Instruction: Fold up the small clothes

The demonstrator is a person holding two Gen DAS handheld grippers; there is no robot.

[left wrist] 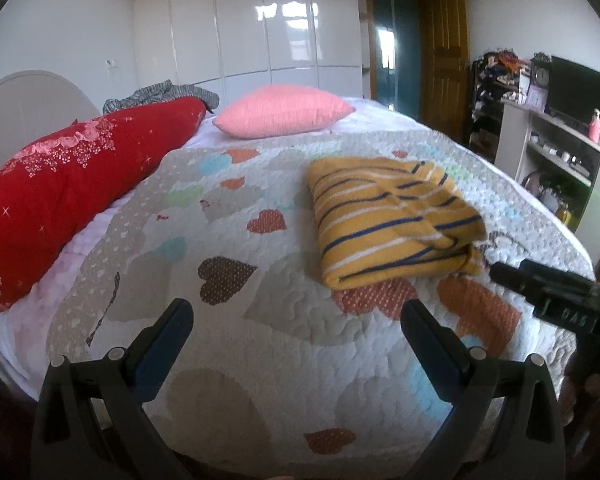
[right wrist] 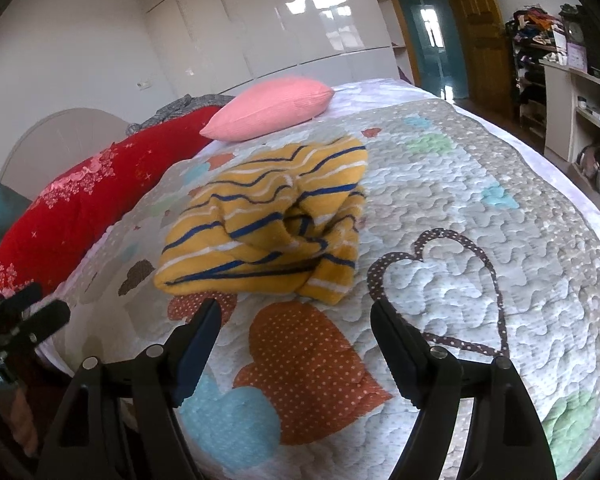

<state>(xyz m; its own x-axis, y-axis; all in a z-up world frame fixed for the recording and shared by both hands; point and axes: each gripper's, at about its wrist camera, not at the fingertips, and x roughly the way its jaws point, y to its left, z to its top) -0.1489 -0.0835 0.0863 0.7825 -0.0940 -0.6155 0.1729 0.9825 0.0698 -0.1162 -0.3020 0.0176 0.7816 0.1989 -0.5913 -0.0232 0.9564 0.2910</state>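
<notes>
Striped garment on heart-patterned quilt

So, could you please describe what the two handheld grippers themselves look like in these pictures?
Both look alike. The left gripper and the right gripper are matte black plastic, each with two curved fingers lined with dark blue pads and joined by silver rivets. In the left view, the right gripper's body carries pale lettering and a green light glows beside it. No sleeves or cables show clearly.

Mustard-yellow garment striped navy and white. Grey-white quilt patched with dotted orange, brown and blue hearts. Plain pink pillow; red floral bolster.
</notes>
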